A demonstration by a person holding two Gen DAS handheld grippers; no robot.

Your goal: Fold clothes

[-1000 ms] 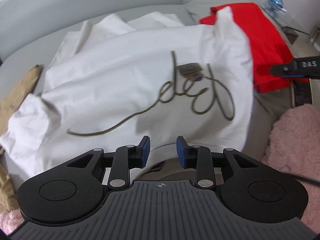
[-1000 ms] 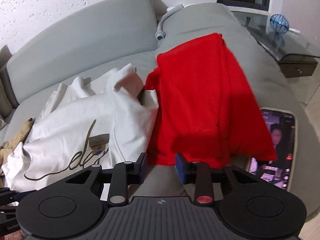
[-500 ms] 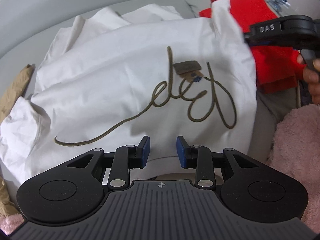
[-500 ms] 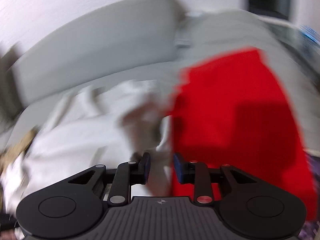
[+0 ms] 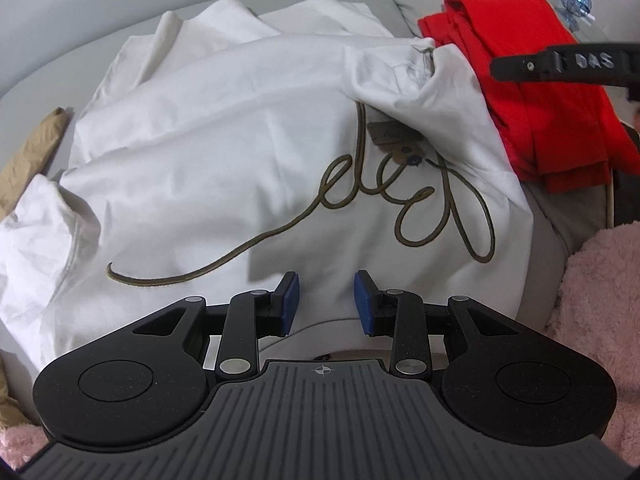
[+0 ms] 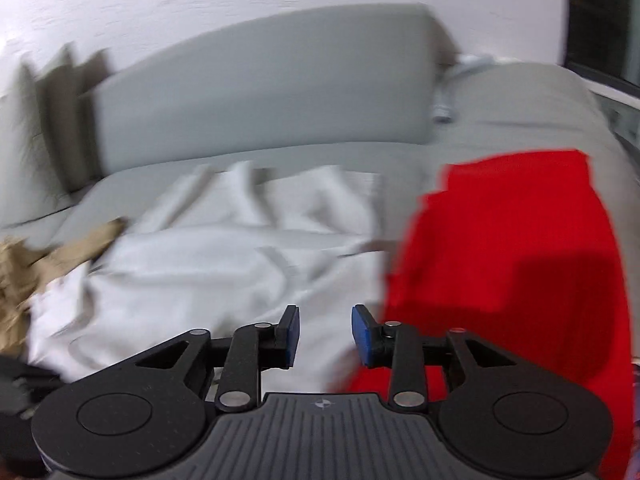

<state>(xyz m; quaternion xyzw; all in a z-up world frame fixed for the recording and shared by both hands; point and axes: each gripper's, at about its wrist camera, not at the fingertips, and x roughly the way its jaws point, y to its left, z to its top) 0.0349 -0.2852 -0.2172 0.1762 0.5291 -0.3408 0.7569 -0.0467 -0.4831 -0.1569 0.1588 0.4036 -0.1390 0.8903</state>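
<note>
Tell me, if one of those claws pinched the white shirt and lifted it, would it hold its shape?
Probably not. The white shirt lies rumpled with a corner flopped over, so it likely droops. It looks thin, so probably light. Its tag would likely dangle.

white shirt (image 5: 224, 148): upper right sleeve now lying folded over the script.
right claw (image 6: 325, 334): swinging leftward over the shirt.

My left gripper (image 5: 326, 300) hangs level with its blue-padded fingers (image 5: 290, 298) parted and nothing between them. My right gripper (image 6: 325, 334) is likewise spread and empty; its view is blurred with motion.
</note>
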